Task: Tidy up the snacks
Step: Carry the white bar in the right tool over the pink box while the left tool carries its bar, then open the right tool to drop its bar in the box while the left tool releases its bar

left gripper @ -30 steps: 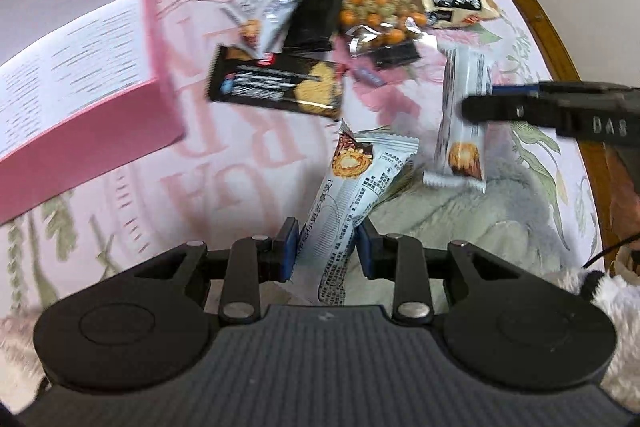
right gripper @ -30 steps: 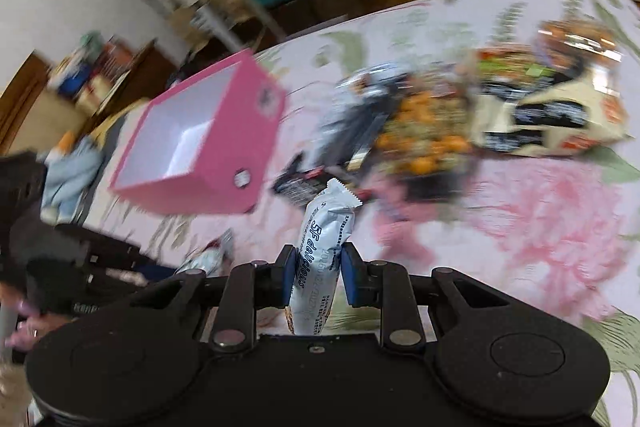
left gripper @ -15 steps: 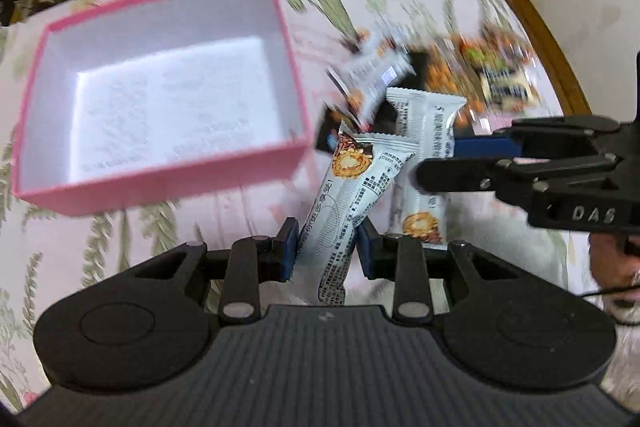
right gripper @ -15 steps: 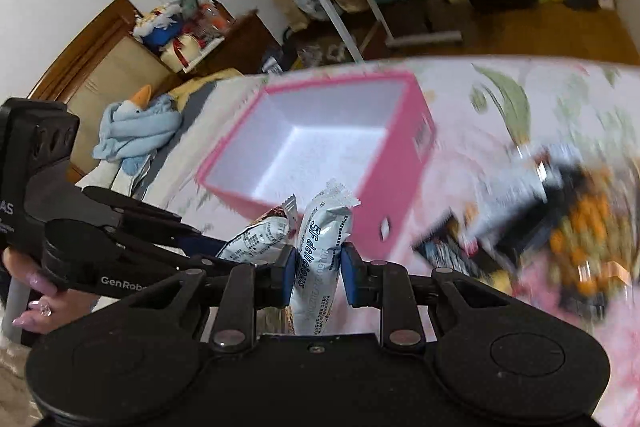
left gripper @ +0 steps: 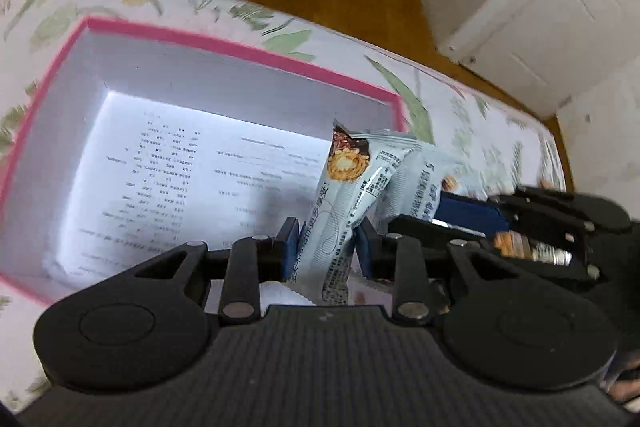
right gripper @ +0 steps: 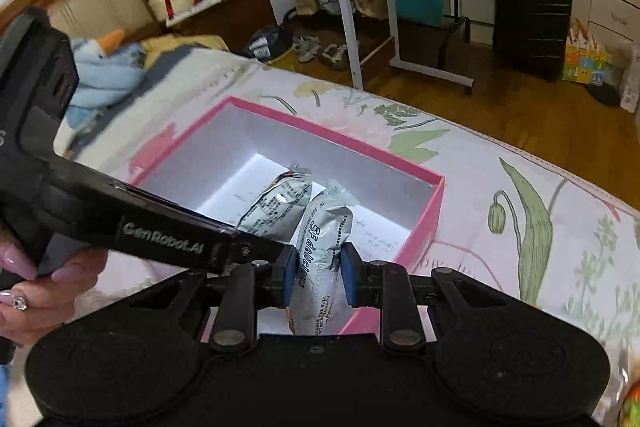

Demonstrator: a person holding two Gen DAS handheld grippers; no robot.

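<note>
A pink box with a white inside and printed paper on its floor lies on the flowered cloth; it also shows in the right wrist view. My left gripper is shut on a silver snack bar over the box's near right part. My right gripper is shut on a second silver snack bar, held beside the first bar above the box's near corner. In the left wrist view the right gripper with its bar sits just to the right.
The flowered cloth covers the table. A few loose snacks show blurred at the far right edge. Beyond the table are a wooden floor, a white-legged side table, a black suitcase and white cabinets.
Both grippers have moved left from the snack pile, each carrying its bar, and now hang side by side over the pink box. The snack pile has left the left wrist view.
</note>
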